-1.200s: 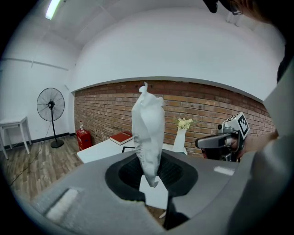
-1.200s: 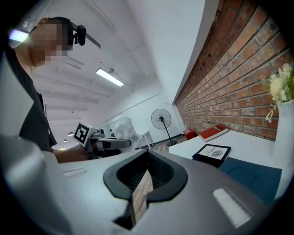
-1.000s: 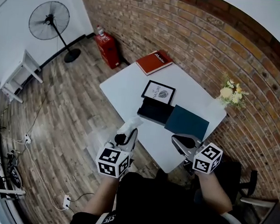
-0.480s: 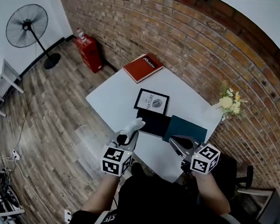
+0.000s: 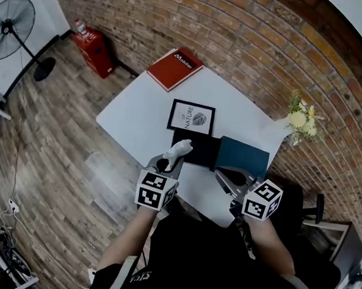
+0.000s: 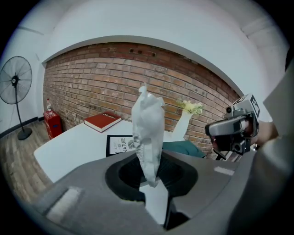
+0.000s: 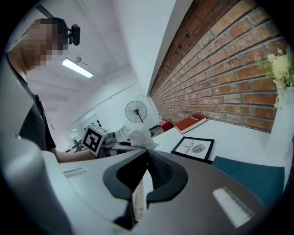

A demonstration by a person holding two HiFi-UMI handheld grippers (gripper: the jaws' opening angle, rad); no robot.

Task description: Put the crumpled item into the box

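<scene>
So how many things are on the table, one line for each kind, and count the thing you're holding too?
Book: 1
Framed picture: 1
Box: 1
Box lid: 1
Vase of flowers: 1
Crumpled paper, held in the left gripper: 1
Total: 6

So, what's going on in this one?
A person holds a gripper in each hand at a white table. The left gripper is shut on a crumpled white paper, held by the near left corner of the open black box and not yet in it. The right gripper is shut with nothing in it, near the teal lid that lies beside the box.
</scene>
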